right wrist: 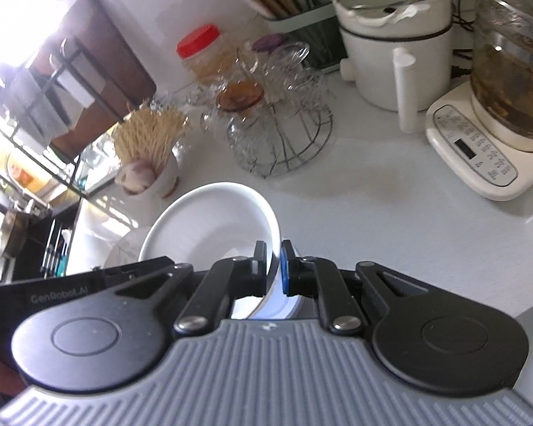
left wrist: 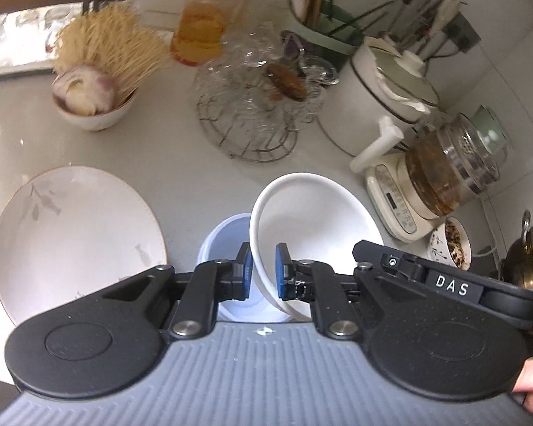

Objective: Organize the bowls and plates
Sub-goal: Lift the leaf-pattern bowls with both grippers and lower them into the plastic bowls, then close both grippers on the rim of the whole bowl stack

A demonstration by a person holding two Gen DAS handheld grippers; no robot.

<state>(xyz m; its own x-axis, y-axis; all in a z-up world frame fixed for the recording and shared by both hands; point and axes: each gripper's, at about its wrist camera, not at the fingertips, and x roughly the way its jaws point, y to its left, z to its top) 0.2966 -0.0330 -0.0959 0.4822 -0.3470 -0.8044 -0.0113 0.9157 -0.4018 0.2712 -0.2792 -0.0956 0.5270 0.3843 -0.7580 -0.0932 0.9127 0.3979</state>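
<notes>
Both claws grasp one white bowl (left wrist: pixel 312 227): left gripper (left wrist: pixel 263 271) clamps its near rim, right gripper (right wrist: pixel 273 269) clamps the opposite rim. Bowl hangs tilted, directly ahead of each claw. Beneath it sits a second bowl (left wrist: pixel 227 238); a flat plate (left wrist: pixel 78 238) lies left of the left claw. Stacking appears unfinished: bowl not yet seated, plate not yet stacked with anything.

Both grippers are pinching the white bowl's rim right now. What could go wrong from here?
1. The white bowl hangs tilted, held only at its rim by the left gripper and right gripper; uneven motion could slip it free.
2. It may knock the pale blue bowl beneath.
3. The plate lies close alongside.
</notes>
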